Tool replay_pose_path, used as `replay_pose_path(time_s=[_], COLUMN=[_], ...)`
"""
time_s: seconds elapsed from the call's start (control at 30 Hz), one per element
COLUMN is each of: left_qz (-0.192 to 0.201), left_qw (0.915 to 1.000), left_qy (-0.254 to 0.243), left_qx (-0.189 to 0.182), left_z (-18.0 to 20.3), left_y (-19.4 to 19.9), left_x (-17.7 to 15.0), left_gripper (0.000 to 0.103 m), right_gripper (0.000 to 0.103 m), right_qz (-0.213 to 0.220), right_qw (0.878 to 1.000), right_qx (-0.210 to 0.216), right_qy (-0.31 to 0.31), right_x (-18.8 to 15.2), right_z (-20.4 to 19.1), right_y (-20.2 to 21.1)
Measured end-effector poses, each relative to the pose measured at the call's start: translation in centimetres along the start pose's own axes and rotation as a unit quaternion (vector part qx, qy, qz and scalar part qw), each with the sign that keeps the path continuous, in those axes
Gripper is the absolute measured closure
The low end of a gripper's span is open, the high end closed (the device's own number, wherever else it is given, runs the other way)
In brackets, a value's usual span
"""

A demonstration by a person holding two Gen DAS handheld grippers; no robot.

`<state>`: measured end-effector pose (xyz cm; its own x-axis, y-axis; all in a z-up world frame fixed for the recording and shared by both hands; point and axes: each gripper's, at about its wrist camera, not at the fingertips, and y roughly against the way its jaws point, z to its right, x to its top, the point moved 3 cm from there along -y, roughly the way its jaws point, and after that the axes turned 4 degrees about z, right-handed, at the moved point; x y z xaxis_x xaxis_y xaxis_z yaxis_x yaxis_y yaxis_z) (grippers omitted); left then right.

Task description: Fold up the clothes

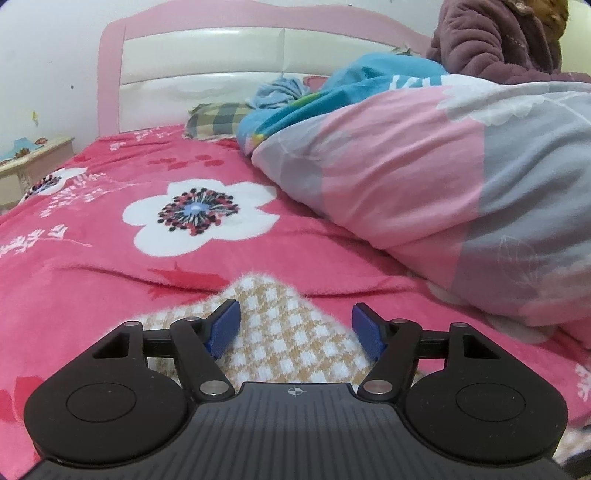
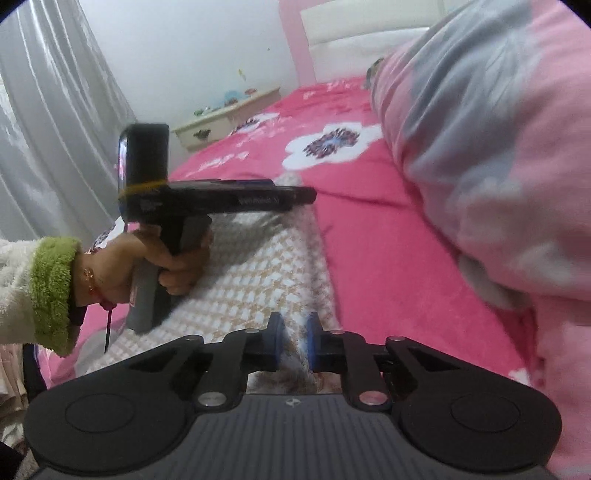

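Note:
A fuzzy garment (image 1: pixel 288 343) in a tan-and-white check lies flat on the pink flowered bedspread (image 1: pixel 110 273). My left gripper (image 1: pixel 295 317) hovers low over its pointed far corner, blue pads wide apart, nothing pinched. In the right wrist view that same left gripper (image 2: pixel 306 195) reaches over the far end of the garment (image 2: pixel 258 273), held by a hand (image 2: pixel 147 266) in a green-cuffed sleeve. My right gripper (image 2: pixel 295 332) sits over the garment's near end. A narrow gap shows between its blue pads, and the cloth lies behind the gap rather than squeezed in it.
A bulky pink-and-grey duvet (image 1: pixel 424 177) is heaped along the right side of the bed (image 2: pixel 480 147). A blue blanket (image 1: pixel 369 74), a checked pillow (image 1: pixel 214 118) and a purple coat (image 1: pixel 491 33) lie near the pink headboard (image 1: pixel 221 55). A nightstand (image 2: pixel 221 118) and grey curtain (image 2: pixel 48 110) stand left.

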<state>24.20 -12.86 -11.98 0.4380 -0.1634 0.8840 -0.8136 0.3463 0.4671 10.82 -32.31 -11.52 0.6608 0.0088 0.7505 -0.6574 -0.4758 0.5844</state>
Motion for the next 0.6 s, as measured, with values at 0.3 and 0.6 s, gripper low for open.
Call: replay_pose_path(time_s=[0.3,0.6], left_qz=[-0.007,-0.036], left_qw=[0.9983,0.9965], left_qy=[-0.057,-0.073], left_qx=[0.013,0.017], left_z=[2.3,2.3], left_y=[-1.8,-1.5], left_x=[-0.9,0.3], left_gripper=[0.03,0.03], right_gripper=[0.085,0.103], right_qz=[-0.013,-0.046], right_qw=[1.0,0.997], right_qx=[-0.019,-0.046], right_qy=[-0.017,0.047], right_x=[-1.5,-2.1], right_z=[1.2,-1.6], right_y=[-0.7,-1.0])
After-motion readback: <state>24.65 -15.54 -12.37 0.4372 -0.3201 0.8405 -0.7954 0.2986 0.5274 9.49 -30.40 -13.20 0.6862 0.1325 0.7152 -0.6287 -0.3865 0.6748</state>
